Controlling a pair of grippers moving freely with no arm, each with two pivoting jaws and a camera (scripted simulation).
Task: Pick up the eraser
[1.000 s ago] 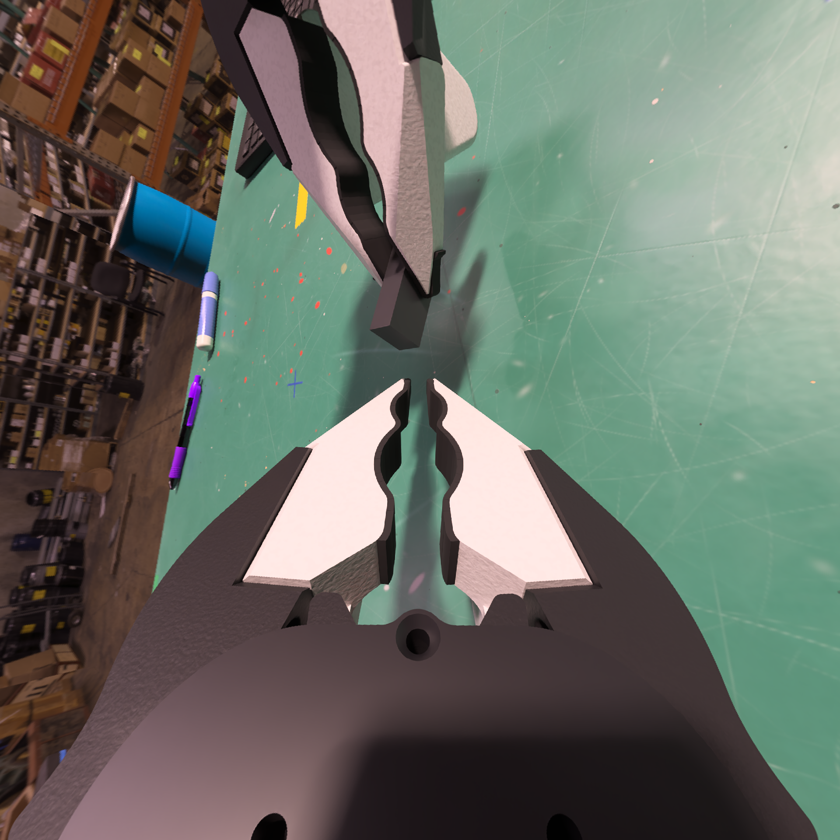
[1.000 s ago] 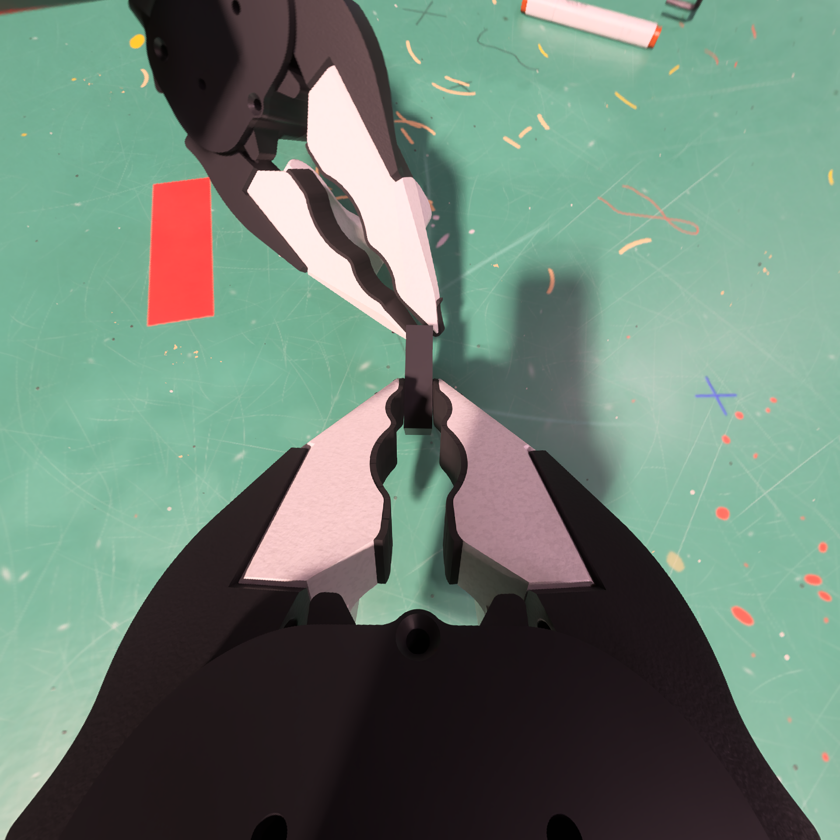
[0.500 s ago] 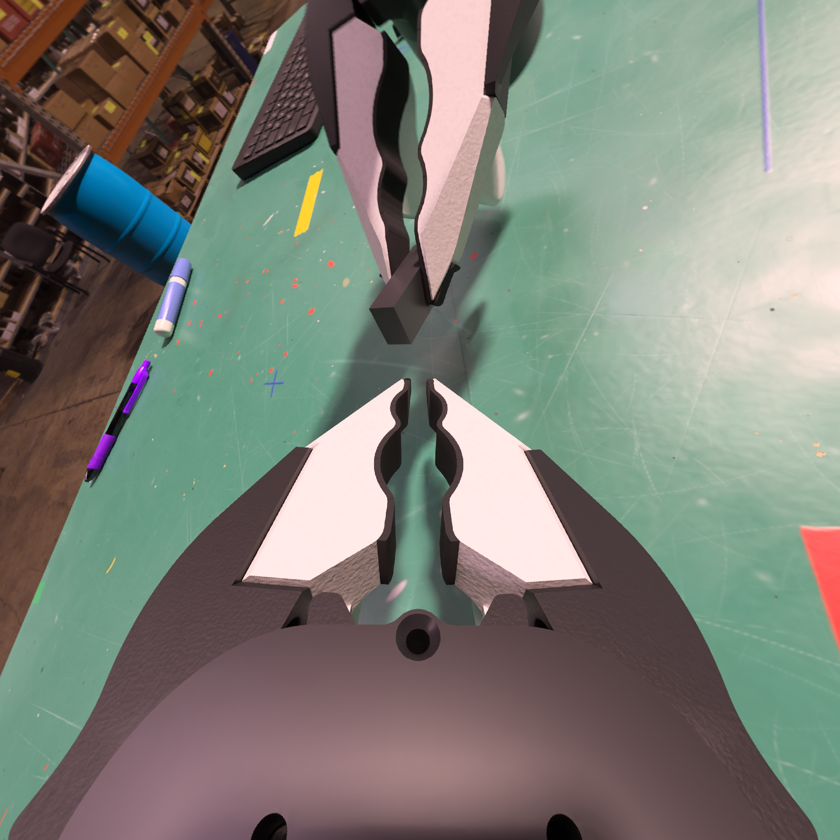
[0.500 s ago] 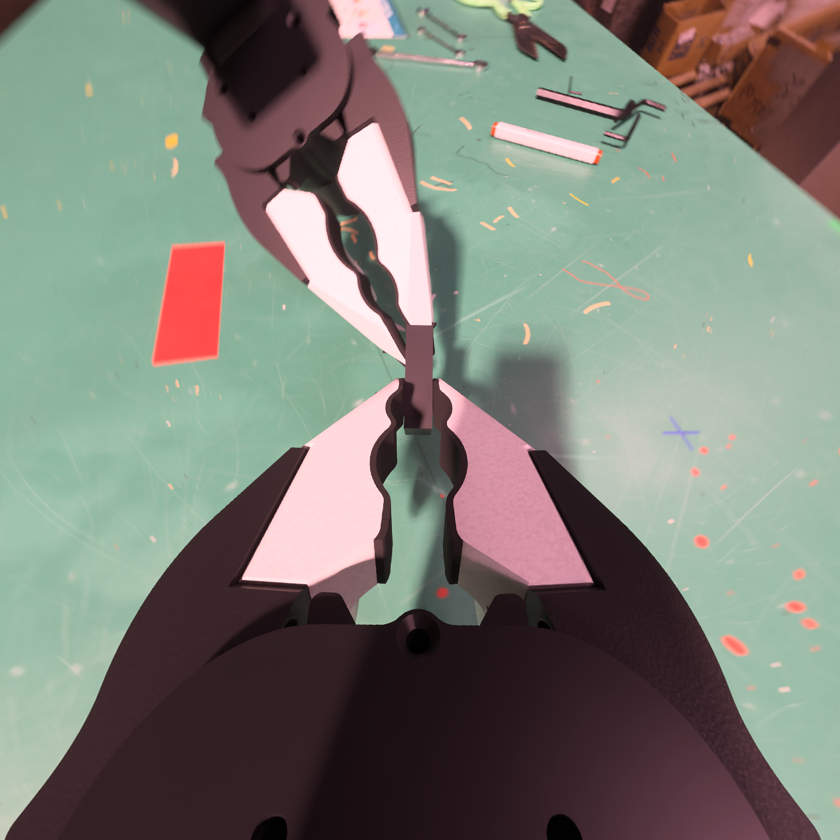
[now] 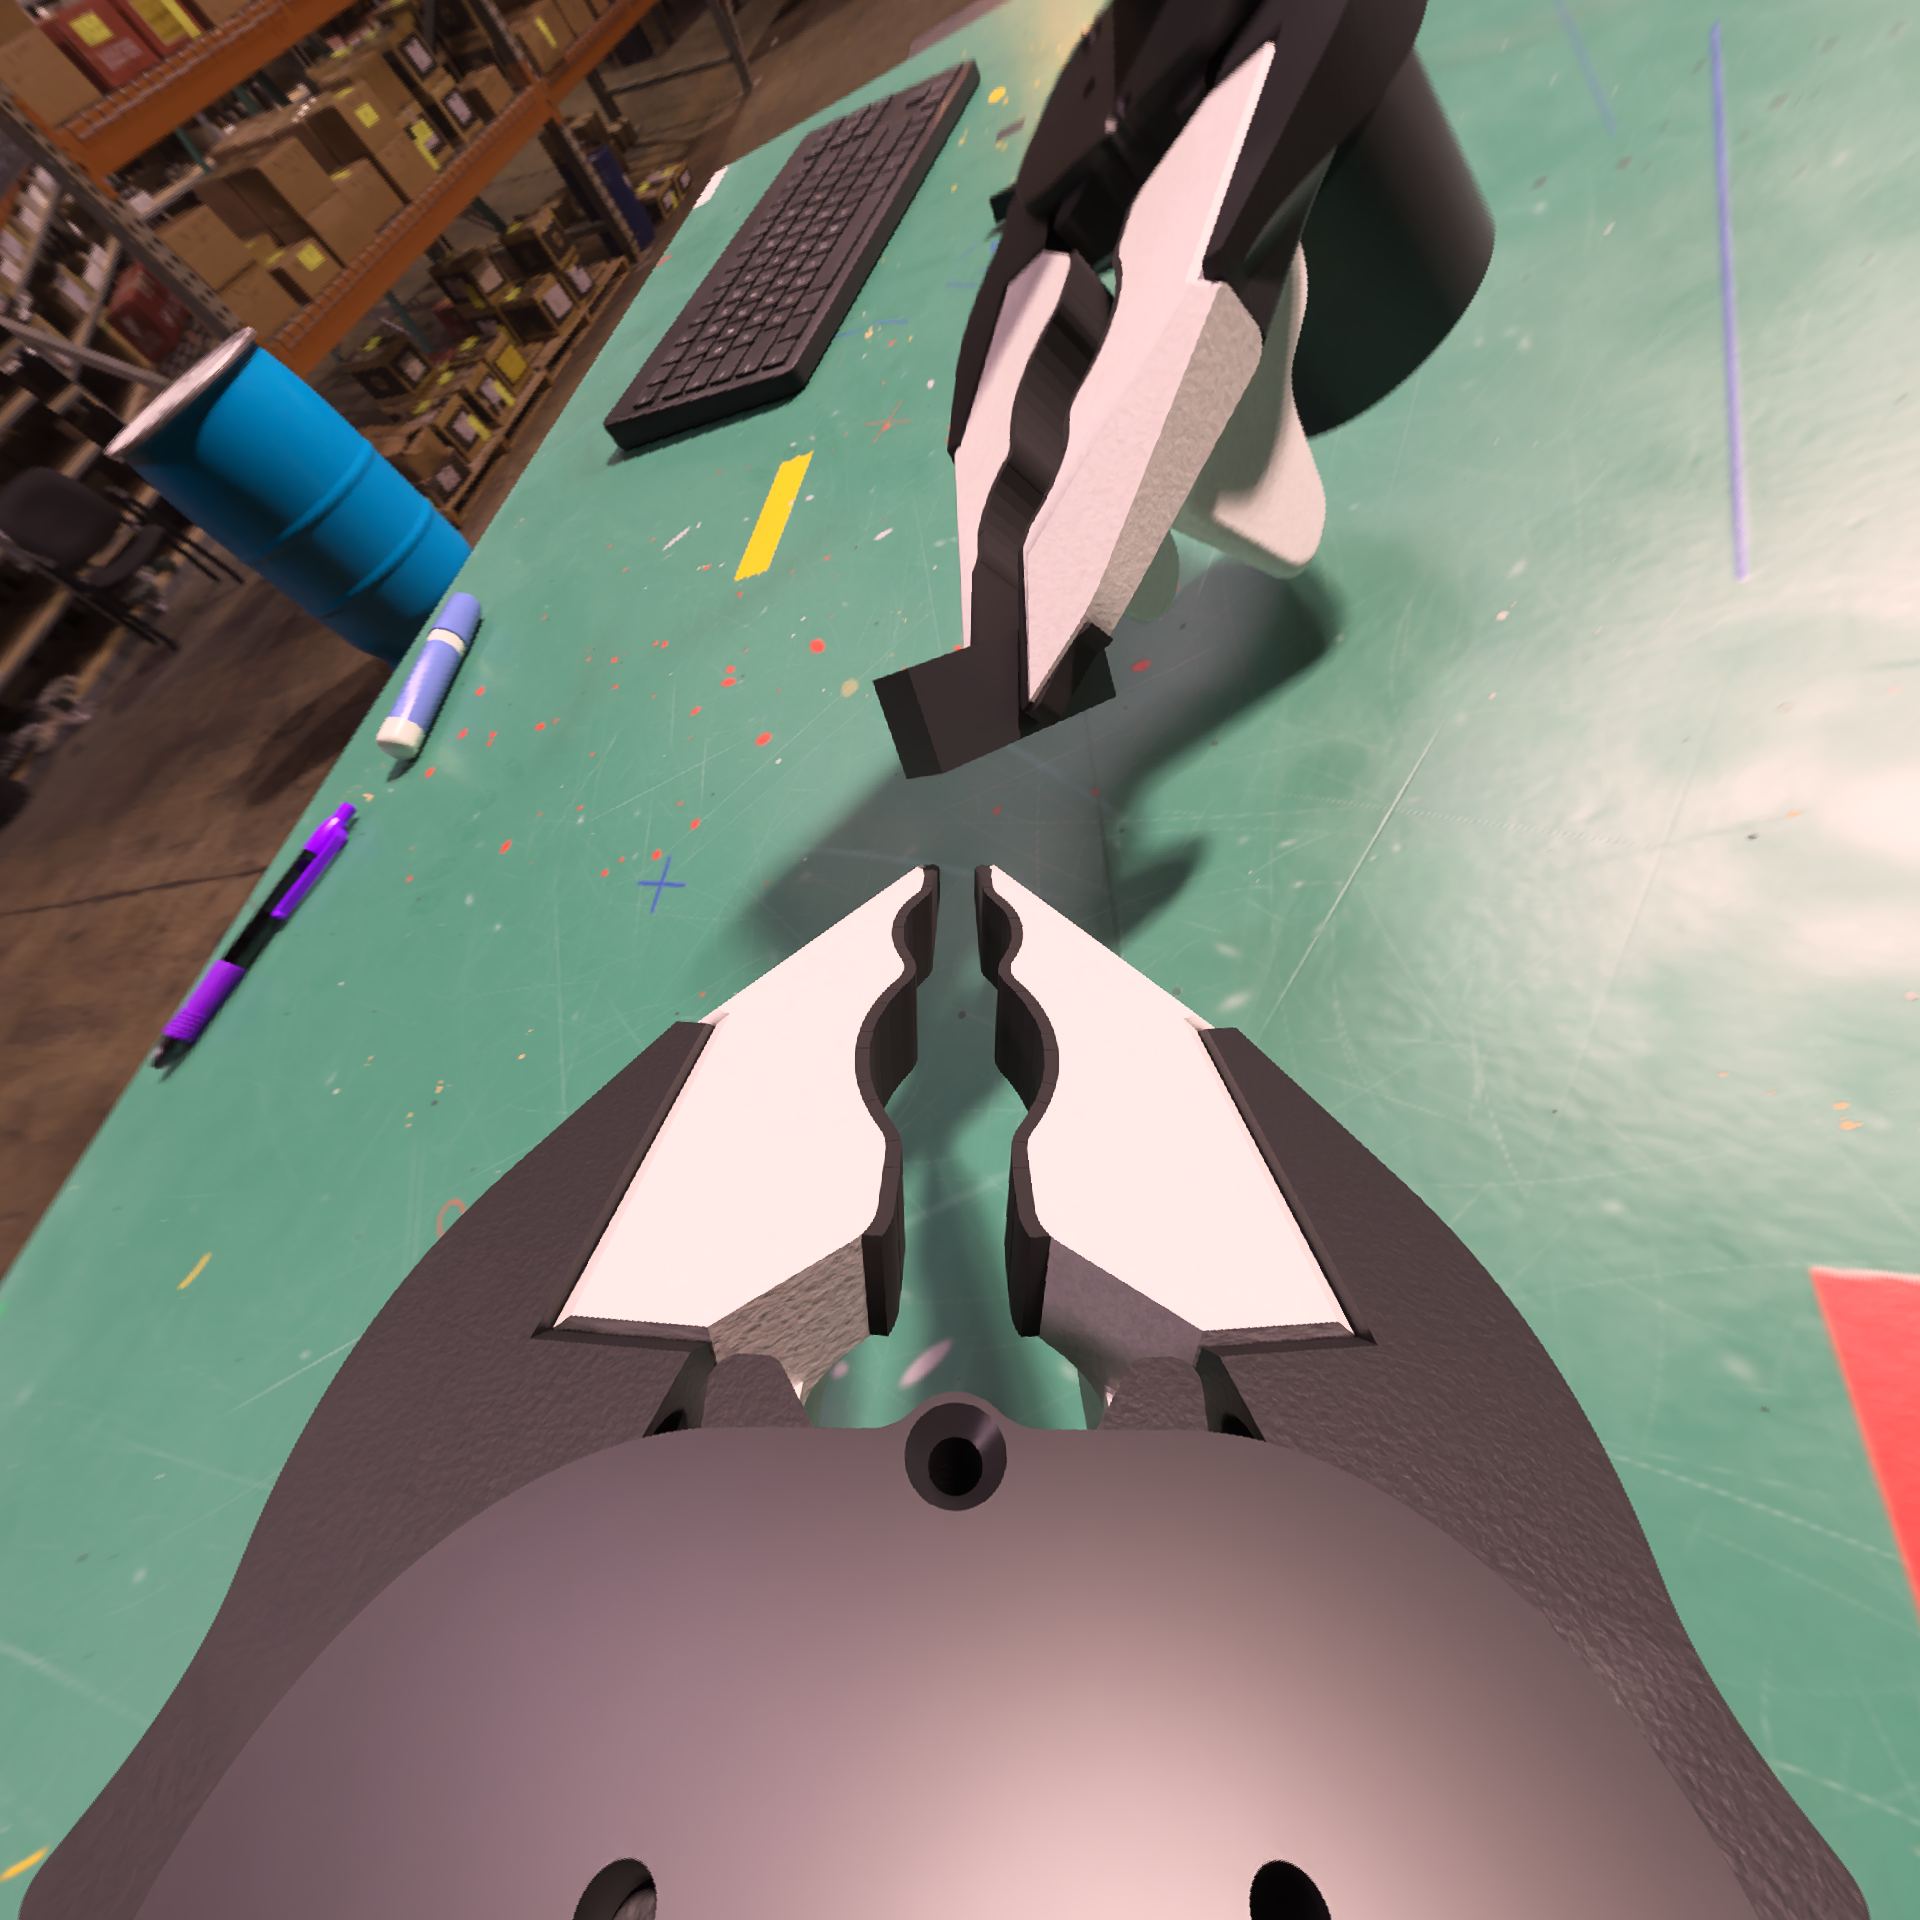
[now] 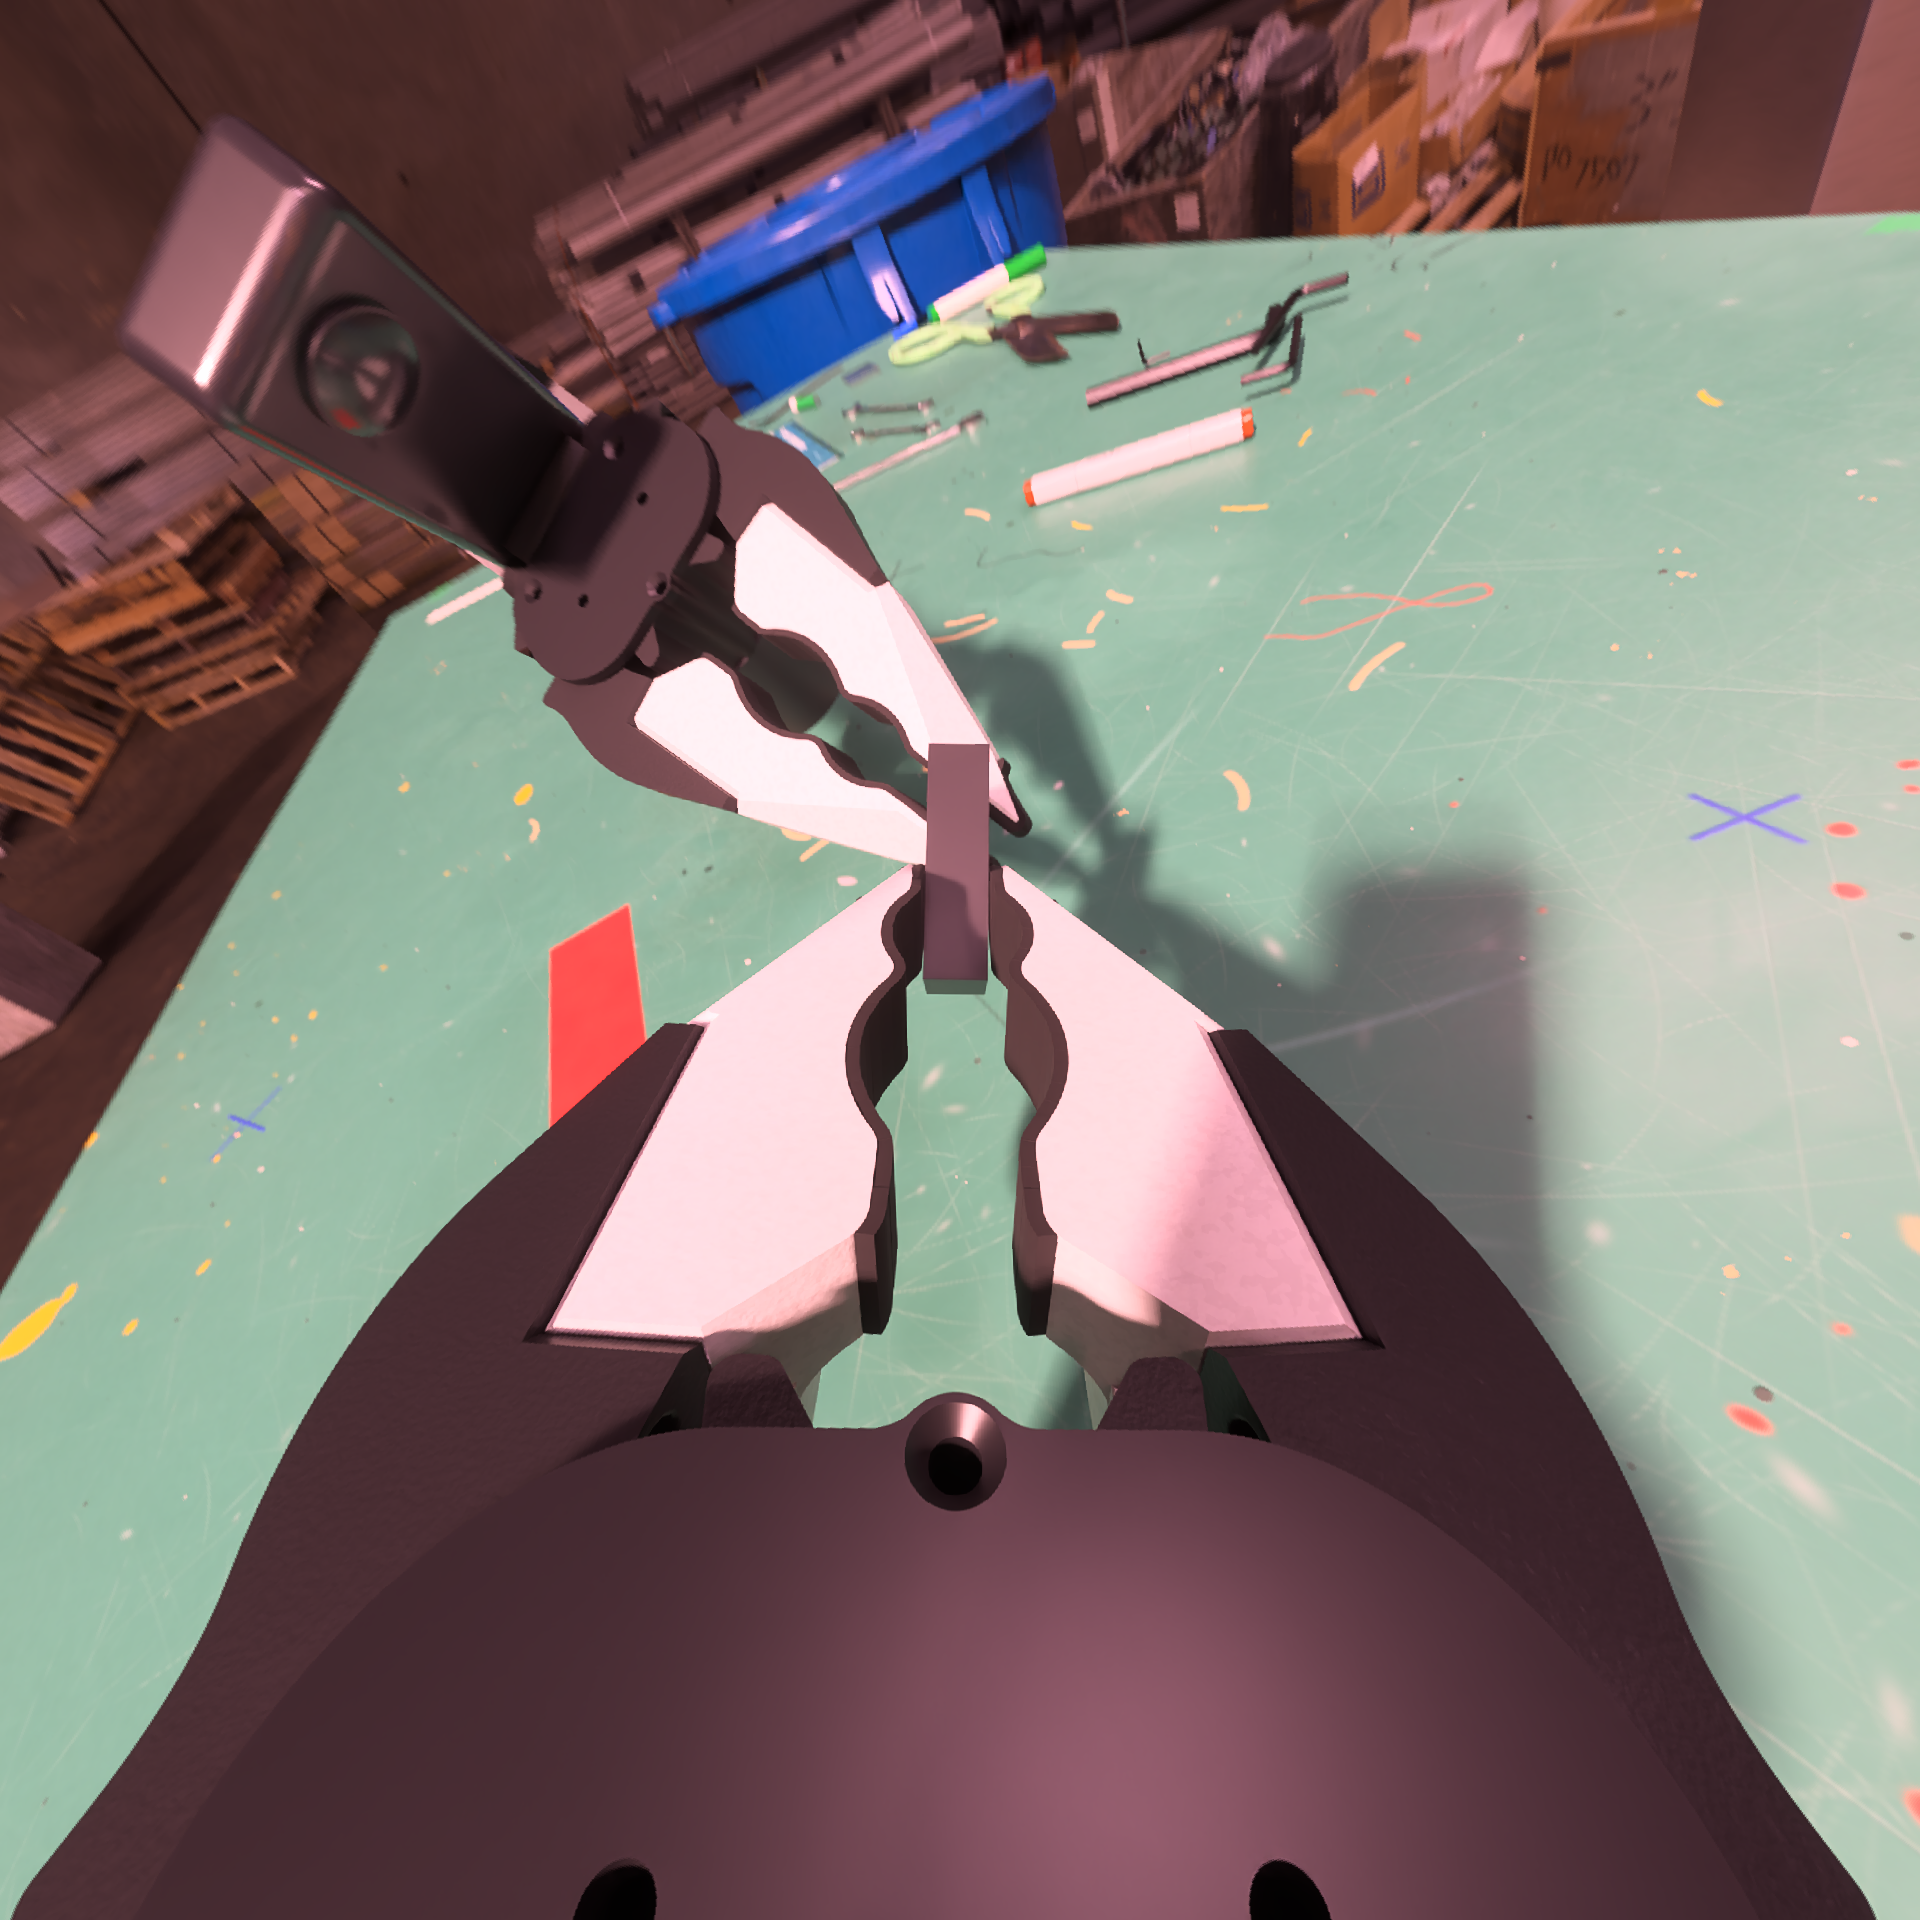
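The eraser point(image 6: 956, 821) is a dark grey block held on edge. My right gripper point(image 6: 954, 883) is shut on its near end and holds it above the green table point(image 6: 1455, 1039). In the left wrist view the eraser point(image 5: 956, 717) hangs from the right gripper point(image 5: 1039, 686), with its shadow on the table below. My left gripper point(image 5: 956, 883) is shut but for a narrow slit and holds nothing. It sits just short of the eraser and points at it. In the right wrist view its white fingers point(image 6: 862, 644) end right behind the eraser.
A black keyboard point(image 5: 800, 249), a yellow tape strip point(image 5: 774, 514), a blue-and-white stick point(image 5: 431, 675) and a purple pen point(image 5: 260, 925) lie along the table's left edge. A white marker point(image 6: 1138, 457), scissors point(image 6: 987, 332) and metal tools lie at the far side. A red patch point(image 6: 597, 997) marks the table.
My right gripper has risen and tilted up with the eraser in it, so more of the table and room shows. The left gripper stays shut close to the eraser.
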